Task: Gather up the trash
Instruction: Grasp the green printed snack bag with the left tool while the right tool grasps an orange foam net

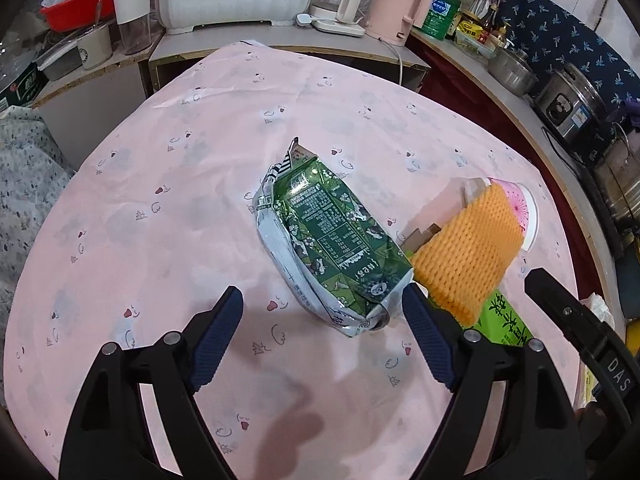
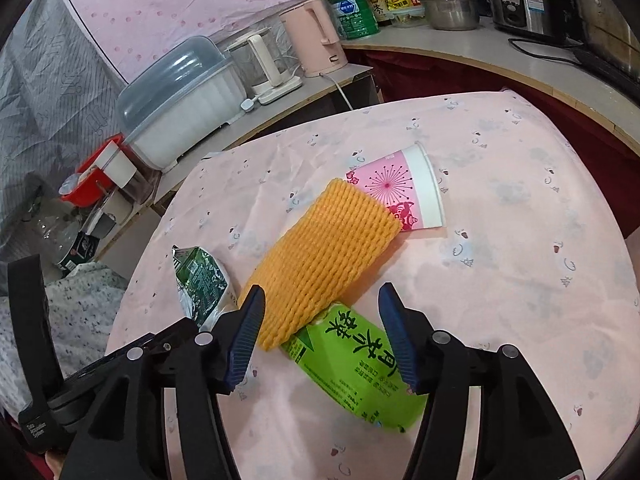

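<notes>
Here, four bits of trash lie close together on a tabletop (image 1: 160, 168) under a pink printed cloth. A crushed dark green carton (image 1: 332, 240) lies on its side near the middle, its silver-edged end toward the left tongs (image 1: 320, 336). Those tongs hang just above the cloth with the blue pads spread wide; the right pad sits just beside the carton's near corner (whether it touches there I cannot tell), and nothing is gripped.

Just beside the carton lies an orange foam net sleeve (image 2: 320, 256). Its far end overlaps a pink-and-white paper cup (image 2: 404, 192) tipped on its side, and its near end rests on top of a bright green carton (image 2: 356, 364), which lies flat.

The right tongs (image 2: 324, 340) are released too, pads apart on either side of the spot where the sleeve crosses the bright green carton, and they clamp nothing.

Behind the tabletop a counter carries a pink kettle (image 2: 316, 36), a clear-lidded white bin (image 2: 180, 104) and steel pots (image 1: 512, 68).
</notes>
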The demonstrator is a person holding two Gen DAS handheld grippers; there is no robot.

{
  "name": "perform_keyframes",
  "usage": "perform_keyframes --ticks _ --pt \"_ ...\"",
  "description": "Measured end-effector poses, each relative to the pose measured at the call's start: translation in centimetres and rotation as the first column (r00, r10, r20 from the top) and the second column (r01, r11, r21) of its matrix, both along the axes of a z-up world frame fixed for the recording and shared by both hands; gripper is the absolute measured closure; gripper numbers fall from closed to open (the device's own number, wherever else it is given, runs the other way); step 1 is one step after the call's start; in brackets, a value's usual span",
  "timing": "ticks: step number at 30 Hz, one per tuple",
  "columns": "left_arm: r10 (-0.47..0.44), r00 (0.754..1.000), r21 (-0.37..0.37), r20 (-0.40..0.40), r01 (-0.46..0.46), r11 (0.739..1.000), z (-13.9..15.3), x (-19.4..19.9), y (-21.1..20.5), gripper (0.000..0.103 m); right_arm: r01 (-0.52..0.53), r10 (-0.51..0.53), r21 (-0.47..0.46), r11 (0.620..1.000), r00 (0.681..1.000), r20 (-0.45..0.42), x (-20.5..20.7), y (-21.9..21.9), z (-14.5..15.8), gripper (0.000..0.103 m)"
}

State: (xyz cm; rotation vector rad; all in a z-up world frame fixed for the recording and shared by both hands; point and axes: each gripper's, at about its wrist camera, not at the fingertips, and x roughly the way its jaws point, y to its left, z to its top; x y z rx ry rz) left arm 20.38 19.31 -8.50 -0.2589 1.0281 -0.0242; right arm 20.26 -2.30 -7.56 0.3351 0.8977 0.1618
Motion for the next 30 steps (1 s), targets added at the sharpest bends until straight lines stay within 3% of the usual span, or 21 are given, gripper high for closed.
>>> perform_keyframes --ticks 6,14,17,19,22,30 --pt "-0.003 1.0 -0.038 -0.018 0.002 0.999 -1.1 1.8 0.0 0.015 -0.008 0.009 0.021 1.0 0.999 -0.047 2.8 0.5 -2.0 0.042" --pt "-0.016 0.999 -0.066 -0.028 0.014 0.998 -1.9 3.7 -0.6 0.013 -0.003 0.006 0.054 0.999 0.998 -0.069 4.9 0.6 -3.6 0.043" --pt "-0.018 0.999 -0.073 -0.033 0.016 0.997 -2.1 4.3 -0.7 0.013 -0.004 0.008 0.066 0.998 0.998 -0.061 5.2 0.3 -3.8 0.06" --pt "-0.019 0.999 -0.071 -0.037 0.016 0.997 -2.2 4.5 -0.8 0.012 -0.016 0.02 0.072 0.997 0.999 -0.044 5.2 0.3 -3.5 0.079" --pt "-0.01 0.999 -0.073 -0.046 0.007 0.997 -2.5 4.8 -0.9 0.012 -0.005 0.006 0.068 0.998 1.0 -0.006 5.0 0.0 -2.7 0.09" --pt "0.007 0.999 0.005 -0.042 -0.007 1.0 -2.9 5.6 -1.8 0.013 0.055 -0.061 0.09 0.994 0.996 0.063 4.7 -2.2 -0.5 0.093"
